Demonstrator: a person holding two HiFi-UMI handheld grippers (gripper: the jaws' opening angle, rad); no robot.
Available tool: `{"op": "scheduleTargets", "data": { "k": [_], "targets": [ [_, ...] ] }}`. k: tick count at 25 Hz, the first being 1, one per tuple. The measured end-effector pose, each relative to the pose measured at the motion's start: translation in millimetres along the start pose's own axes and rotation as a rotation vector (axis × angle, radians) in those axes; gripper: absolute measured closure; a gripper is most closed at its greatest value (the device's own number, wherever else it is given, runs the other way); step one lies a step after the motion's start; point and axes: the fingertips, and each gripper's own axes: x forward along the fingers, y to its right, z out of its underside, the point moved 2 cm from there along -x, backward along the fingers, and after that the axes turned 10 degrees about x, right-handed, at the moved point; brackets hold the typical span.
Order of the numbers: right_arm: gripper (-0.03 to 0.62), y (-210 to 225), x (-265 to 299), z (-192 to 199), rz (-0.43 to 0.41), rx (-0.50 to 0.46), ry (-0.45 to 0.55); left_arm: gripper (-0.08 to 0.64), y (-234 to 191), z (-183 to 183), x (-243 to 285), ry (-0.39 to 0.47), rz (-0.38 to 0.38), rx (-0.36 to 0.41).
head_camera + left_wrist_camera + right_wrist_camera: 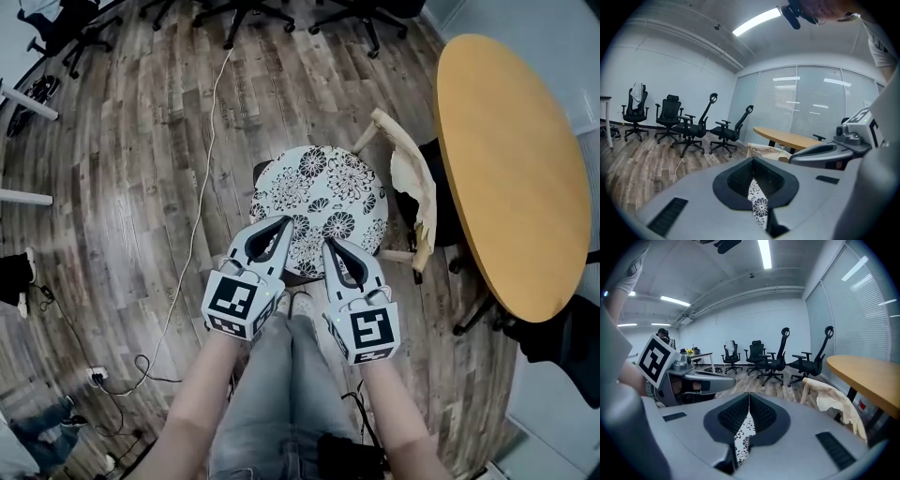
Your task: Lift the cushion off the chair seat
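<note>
A round white cushion with black flower print lies on the seat of a wooden chair. Both grippers hover side by side over its near edge. My left gripper is shut, with nothing between its jaws. My right gripper is shut too, and empty. In the left gripper view the closed tips point over the chair, and a strip of the cushion shows below them. The right gripper view shows the same: shut tips with the flower print underneath.
A round yellow table stands close to the chair's right. A white cable runs down the wooden floor at left to a power strip. Black office chairs stand at the far side. The person's legs are just before the chair.
</note>
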Motion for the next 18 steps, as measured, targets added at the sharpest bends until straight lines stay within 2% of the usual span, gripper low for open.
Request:
{"op": "scheduleTargets", "data": {
  "k": [5, 9, 13, 18],
  "targets": [
    [0.566, 11.5, 25.2, 20.6, 0.029, 0.029, -0.01, 0.557, -17.9, 38.1, 14.4, -0.034, 0.014, -0.022],
    [0.566, 22.0, 41.8, 38.9, 0.038, 0.041, -0.023, 0.549, -30.5, 65.0, 23.6, -0.048, -0.005, -0.042],
    [0.566, 28.4, 55.2, 63.0, 0.041, 0.071, -0.039, 0.475, -41.5, 95.6, 32.8, -0.064, 0.006, -0.118],
    [0.566, 27.8, 68.4, 90.3, 0.023, 0.083, -0.07, 0.428, -61.1, 132.6, 43.8, -0.094, -0.006, -0.199]
  ]
}}
